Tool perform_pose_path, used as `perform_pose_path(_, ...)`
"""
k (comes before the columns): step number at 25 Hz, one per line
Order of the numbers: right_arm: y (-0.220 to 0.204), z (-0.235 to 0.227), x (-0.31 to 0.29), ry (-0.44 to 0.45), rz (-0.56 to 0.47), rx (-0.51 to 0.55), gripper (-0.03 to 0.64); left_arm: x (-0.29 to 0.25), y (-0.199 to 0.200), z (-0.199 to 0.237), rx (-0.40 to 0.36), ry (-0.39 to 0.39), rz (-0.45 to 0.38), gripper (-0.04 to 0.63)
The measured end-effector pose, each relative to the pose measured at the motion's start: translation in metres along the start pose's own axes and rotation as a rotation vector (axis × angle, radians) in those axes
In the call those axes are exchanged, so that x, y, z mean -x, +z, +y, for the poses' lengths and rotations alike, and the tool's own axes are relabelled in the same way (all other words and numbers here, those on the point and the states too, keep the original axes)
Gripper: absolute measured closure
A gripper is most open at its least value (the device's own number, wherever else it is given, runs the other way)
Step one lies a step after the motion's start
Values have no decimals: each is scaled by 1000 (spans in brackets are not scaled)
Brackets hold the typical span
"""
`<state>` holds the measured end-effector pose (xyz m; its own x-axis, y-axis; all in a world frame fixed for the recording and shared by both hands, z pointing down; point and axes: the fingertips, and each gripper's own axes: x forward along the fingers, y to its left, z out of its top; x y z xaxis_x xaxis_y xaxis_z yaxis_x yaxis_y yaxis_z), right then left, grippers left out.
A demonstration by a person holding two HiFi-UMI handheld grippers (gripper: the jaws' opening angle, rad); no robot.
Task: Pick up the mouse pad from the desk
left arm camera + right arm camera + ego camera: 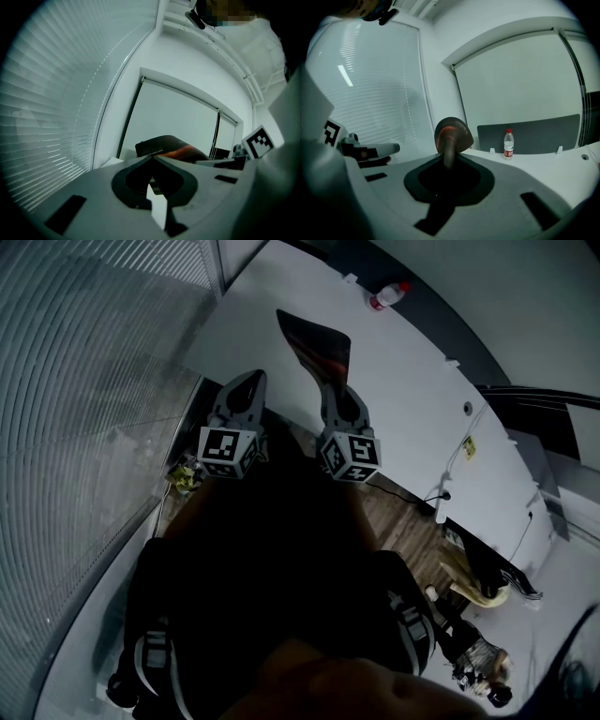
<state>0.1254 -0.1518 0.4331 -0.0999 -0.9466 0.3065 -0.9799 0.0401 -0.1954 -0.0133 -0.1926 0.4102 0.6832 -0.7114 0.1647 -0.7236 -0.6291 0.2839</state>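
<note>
The right gripper [336, 395] is pinching the pad [314, 348] by its near end. The pad is sticking out toward 11 o'clock and looks lifted off the desk [422, 381]. The left gripper [249, 382] is sitting at the pad's 8 o'clock, squeezed shut on nothing.

The desk [412, 399] is looked down on steeply from the head camera, above the left gripper [251, 379] and right gripper [333, 382]. Each gripper view is taken from close behind its own jaws, nearly level. The mouse pad [315, 343] is shared by all three views, the bottle [387, 294] by two.
</note>
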Motion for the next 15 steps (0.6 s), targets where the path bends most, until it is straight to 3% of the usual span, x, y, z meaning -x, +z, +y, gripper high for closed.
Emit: perform_pose_path(15,5,2,-1,1,-11,-2,592,-2,-1,2,9,-11,-3,591)
